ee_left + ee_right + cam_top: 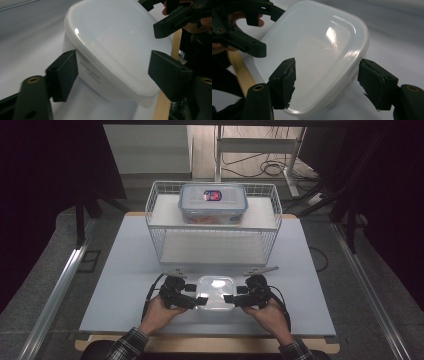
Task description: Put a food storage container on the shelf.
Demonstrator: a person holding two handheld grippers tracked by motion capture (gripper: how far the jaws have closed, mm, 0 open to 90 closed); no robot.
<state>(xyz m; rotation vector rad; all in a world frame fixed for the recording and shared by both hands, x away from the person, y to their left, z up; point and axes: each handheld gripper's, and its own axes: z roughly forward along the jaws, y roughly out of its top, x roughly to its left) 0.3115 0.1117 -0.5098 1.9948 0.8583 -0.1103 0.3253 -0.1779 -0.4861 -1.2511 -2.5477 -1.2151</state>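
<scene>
Item: white lidded container (216, 293), lying directly between your left gripper (196, 302) and right gripper (229, 299), equally near both. Each pair of jaws stood spread, straddling a container corner without yet pinching it.

text: none readable | white container (112, 50) — faint embossed wording, illegible | far box's label (212, 195) — blurred

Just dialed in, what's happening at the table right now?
A person has a gripper in each hand, and both are set around a white lidded container at the near edge of the table. The left gripper straddles its left end and the right gripper its right end. From the gripper views, neither pair of jaws is clearly clamped on it. The container sits on the table. Behind it stands a white wire rack with a clear, blue-trimmed box on its top shelf.
</scene>
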